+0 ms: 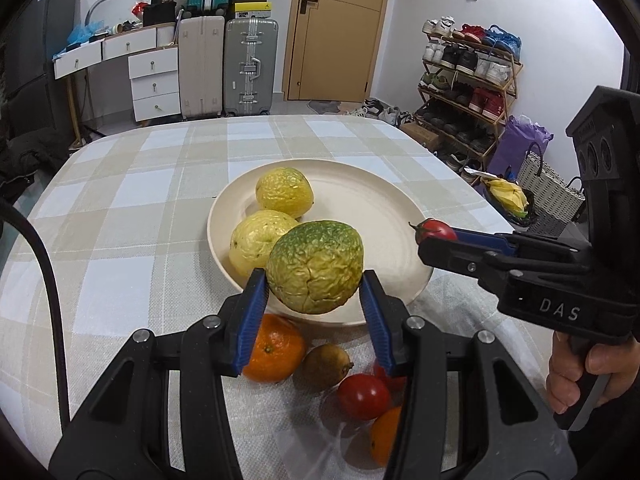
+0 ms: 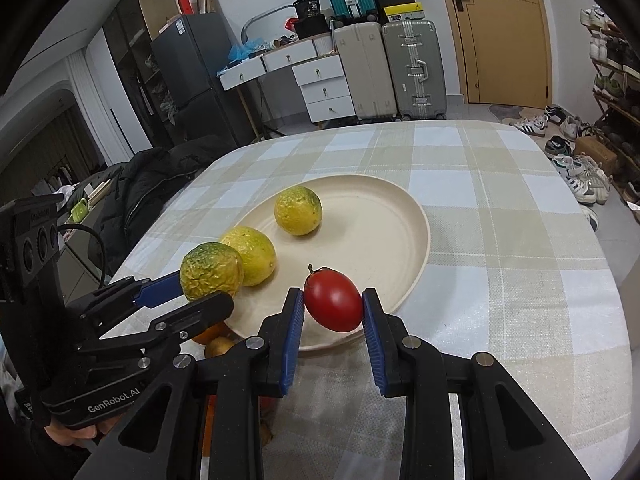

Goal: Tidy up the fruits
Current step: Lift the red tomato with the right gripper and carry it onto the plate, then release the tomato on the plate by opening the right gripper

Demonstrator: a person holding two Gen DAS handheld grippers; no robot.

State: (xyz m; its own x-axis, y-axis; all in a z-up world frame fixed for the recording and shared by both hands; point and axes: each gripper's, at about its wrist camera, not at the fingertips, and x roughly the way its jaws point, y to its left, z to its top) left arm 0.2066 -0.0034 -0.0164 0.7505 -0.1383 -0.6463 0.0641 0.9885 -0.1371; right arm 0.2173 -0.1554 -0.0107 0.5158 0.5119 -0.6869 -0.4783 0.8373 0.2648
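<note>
Two fruits carried over the round cream plate (image 1: 400, 204), one in each claw.
The left claw (image 1: 316, 304) clamps the wrinkled green-yellow passion fruit (image 1: 316, 266) across its middle: light, rigid-shelled. The right claw (image 2: 334, 320) pinches the smooth red tomato (image 2: 334, 300): soft, slippery, easily bruised, needing gentle pressure.

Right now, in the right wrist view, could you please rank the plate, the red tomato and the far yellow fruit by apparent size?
1. Plate, clearly largest.
2. Red tomato and far yellow fruit: they look alike, and the tomato sits nearer the camera, so I won't rank them.
</note>
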